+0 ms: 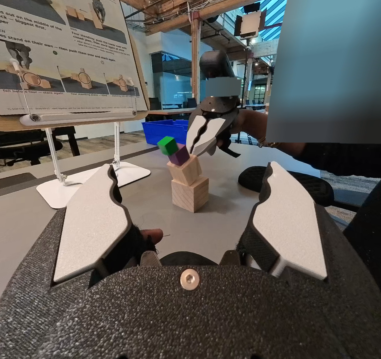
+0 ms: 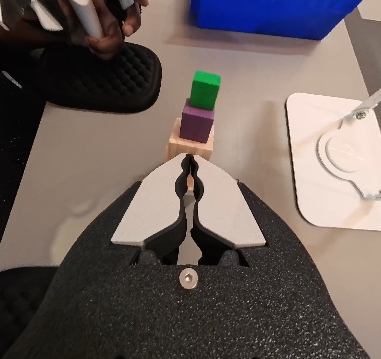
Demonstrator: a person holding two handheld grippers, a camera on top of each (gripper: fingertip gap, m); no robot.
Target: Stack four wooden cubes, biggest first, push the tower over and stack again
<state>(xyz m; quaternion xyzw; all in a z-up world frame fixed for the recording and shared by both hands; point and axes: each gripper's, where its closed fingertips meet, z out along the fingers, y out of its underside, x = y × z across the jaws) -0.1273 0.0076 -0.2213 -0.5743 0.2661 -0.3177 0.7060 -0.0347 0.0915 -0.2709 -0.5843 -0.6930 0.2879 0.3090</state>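
A stack of four cubes stands on the grey table [image 1: 206,235]. A large wooden cube [image 1: 190,194] is at the bottom. On it, all tilted to the left, are a smaller wooden cube [image 1: 185,170], a purple cube [image 1: 179,155] and a blurred green cube [image 1: 168,145]. My right gripper [image 2: 189,155] is shut with nothing between its pads. Its tips press on the upper edge of the smaller wooden cube [image 2: 190,147], below the purple cube [image 2: 196,125] and the green cube [image 2: 205,90]. It also shows in the left wrist view [image 1: 192,153]. My left gripper [image 1: 190,165] is wide open and empty, short of the stack.
A blue bin [image 1: 162,130] stands behind the stack. A stand holding an instruction sheet [image 1: 61,45] has its white base [image 1: 92,182] left of the stack. A black padded rest [image 1: 288,184] lies to the right. A hand holds the left gripper's finger [image 2: 88,18] over the pad [image 2: 99,76]. The tips of one gripper are about 15 cm away from the tips of the other.
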